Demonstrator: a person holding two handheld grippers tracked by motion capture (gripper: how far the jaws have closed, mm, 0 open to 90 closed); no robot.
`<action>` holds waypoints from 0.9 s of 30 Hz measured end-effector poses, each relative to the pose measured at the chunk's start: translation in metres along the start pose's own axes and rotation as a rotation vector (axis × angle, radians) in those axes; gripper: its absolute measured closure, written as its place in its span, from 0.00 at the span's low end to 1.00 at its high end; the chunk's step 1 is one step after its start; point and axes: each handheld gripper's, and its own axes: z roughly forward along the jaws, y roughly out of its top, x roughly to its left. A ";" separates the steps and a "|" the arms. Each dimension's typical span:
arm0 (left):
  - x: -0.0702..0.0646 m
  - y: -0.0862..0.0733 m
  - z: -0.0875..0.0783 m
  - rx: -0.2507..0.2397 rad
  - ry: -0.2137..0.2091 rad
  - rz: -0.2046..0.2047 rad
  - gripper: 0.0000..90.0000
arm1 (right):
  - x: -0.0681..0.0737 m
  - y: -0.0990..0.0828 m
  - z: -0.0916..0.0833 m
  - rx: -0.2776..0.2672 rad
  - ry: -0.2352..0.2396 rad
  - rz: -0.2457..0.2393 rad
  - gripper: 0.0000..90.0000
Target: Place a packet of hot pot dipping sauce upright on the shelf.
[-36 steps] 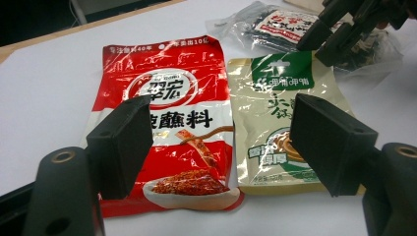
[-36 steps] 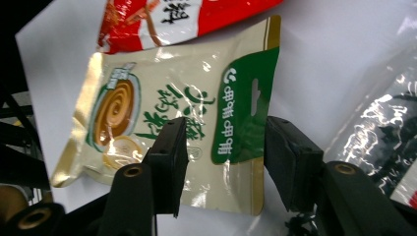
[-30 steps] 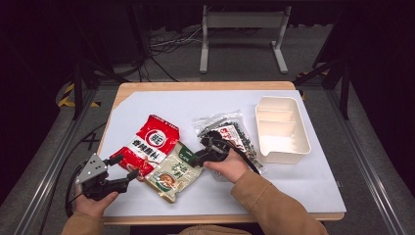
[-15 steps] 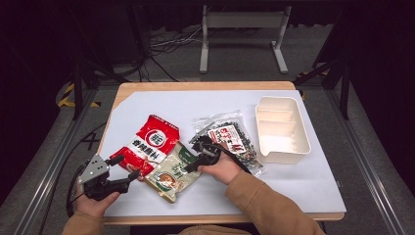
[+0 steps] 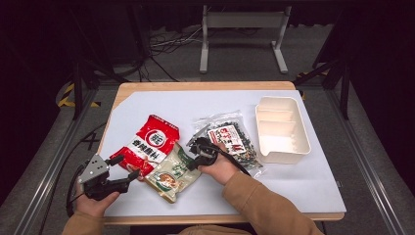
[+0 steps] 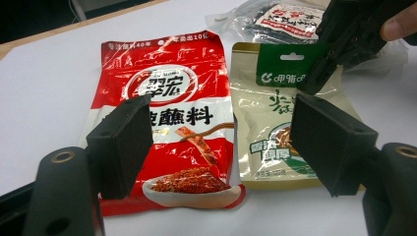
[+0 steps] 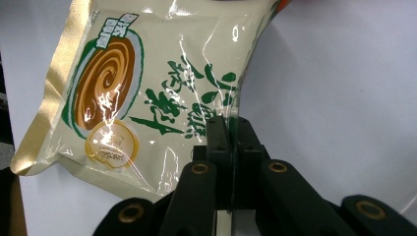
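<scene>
A beige and green snack packet (image 5: 172, 175) lies near the table's front, beside a red seasoning packet (image 5: 149, 142). My right gripper (image 5: 193, 164) is shut on the beige packet's (image 7: 147, 88) right edge, and the thin film sits pinched between its closed jaws (image 7: 229, 135). My left gripper (image 5: 125, 167) stands open at the front left, apart from both packets. Its wide-spread jaws (image 6: 221, 142) frame the red packet (image 6: 172, 113) and the beige packet (image 6: 268, 128), with the right gripper (image 6: 344, 39) beyond them.
A clear bag of dark dried food (image 5: 230, 137) lies just behind the right hand. A white divided tray (image 5: 281, 129) stands at the right of the white table cover (image 5: 195, 105). Dark floor, cables and a metal stand surround the table.
My right gripper has moved a little left and nearer to me, from the clear bag onto the beige packet's edge. The left gripper has stayed put.
</scene>
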 end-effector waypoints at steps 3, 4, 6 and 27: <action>0.000 0.000 0.000 -0.002 0.000 -0.002 0.28 | 0.001 0.000 -0.001 -0.002 -0.001 0.000 0.98; 0.000 0.000 0.000 -0.002 0.000 -0.008 0.28 | 0.002 0.001 -0.005 -0.015 0.010 0.010 0.99; 0.001 0.000 -0.001 -0.004 0.000 -0.010 0.28 | 0.002 0.002 -0.009 -0.026 0.015 0.011 0.99; 0.002 -0.001 0.001 0.011 -0.008 -0.024 0.28 | 0.046 0.024 -0.060 -0.114 0.007 -0.139 1.00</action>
